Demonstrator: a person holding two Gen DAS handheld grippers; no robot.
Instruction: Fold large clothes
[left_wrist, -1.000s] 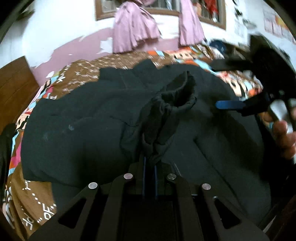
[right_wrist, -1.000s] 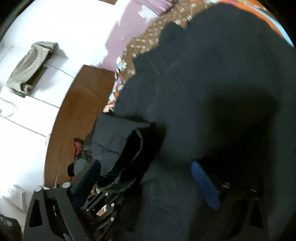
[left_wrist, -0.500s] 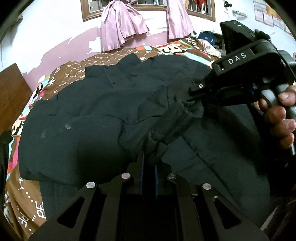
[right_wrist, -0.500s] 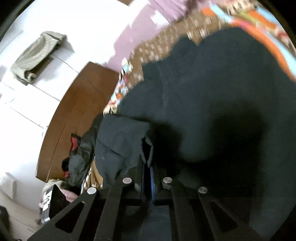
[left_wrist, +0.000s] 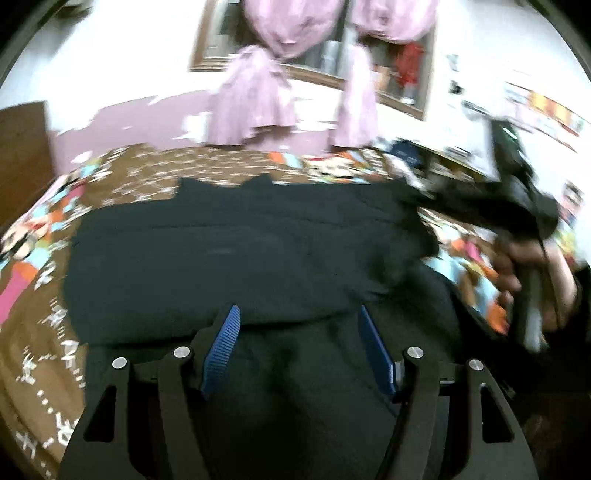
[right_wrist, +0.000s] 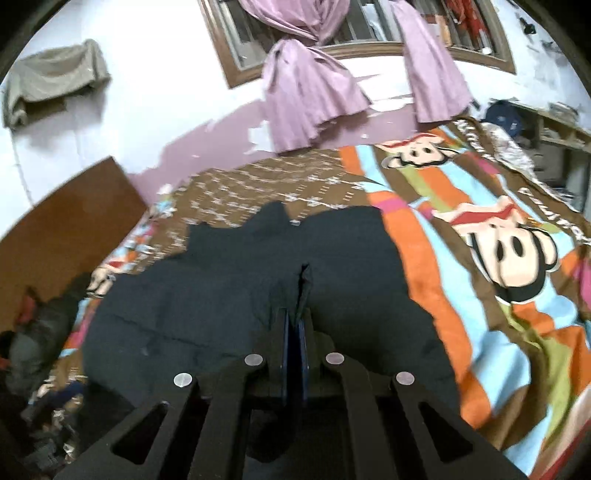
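A large dark garment (left_wrist: 240, 258) lies spread on the bed, with a fold running across it just ahead of my left gripper (left_wrist: 298, 312). That gripper's jaws are opening. Its blue pads (left_wrist: 221, 347) stand apart above the cloth and press on nothing. In the right wrist view my right gripper (right_wrist: 295, 314) is shut on a raised pinch of the same garment (right_wrist: 184, 302), with cloth poking up between the pads. The left wrist view shows the right gripper (left_wrist: 509, 214) blurred at the garment's right edge, held by a person's hand (left_wrist: 517, 266).
The bed wears a bright cartoon-monkey cover (right_wrist: 509, 258), bare to the right of the garment. A wooden headboard (right_wrist: 55, 221) and a heap of clothes (right_wrist: 37, 332) are at the left. Purple curtains (right_wrist: 306, 103) hang on the far wall, and cluttered shelves (right_wrist: 554, 147) stand at the right.
My left gripper let go of the bunched sleeve, opened and rose. My right gripper closed on a fold of the garment, rolled upright and lifted. The garment lies flatter.
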